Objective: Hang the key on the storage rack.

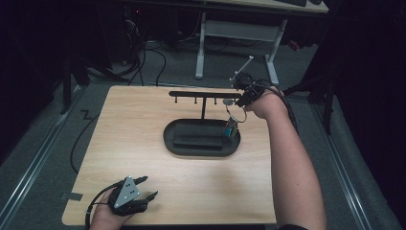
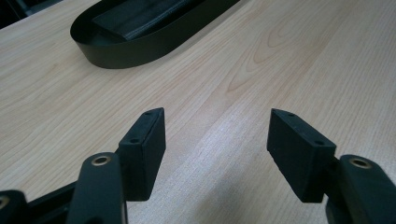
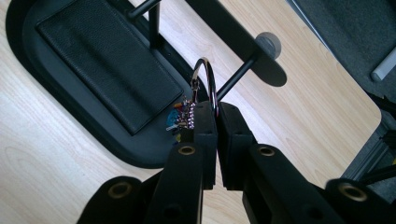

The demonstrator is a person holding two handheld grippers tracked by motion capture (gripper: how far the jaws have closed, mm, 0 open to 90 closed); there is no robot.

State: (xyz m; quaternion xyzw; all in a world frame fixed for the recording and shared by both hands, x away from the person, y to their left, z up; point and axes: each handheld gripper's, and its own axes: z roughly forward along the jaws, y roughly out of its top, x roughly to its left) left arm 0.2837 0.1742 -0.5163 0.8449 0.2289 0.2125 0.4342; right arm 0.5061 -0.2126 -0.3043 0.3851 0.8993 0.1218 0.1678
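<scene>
A light, stiff, slippery key ring with dangling charm is pinched by its rim in the closed right gripper, centre frame.

- Left gripper: black body, grey three-cornered plate on top with small dark screw dots, black cable looping off the back.
- Its pads are flat black rectangular blocks, two small holes in each top edge; arms behind carry brass-ringed pivot holes.
- Right gripper: black, thin light rod sticking up, black cable along the forearm.
- Right arm bare, dark sleeve edge at the upper arm.
</scene>
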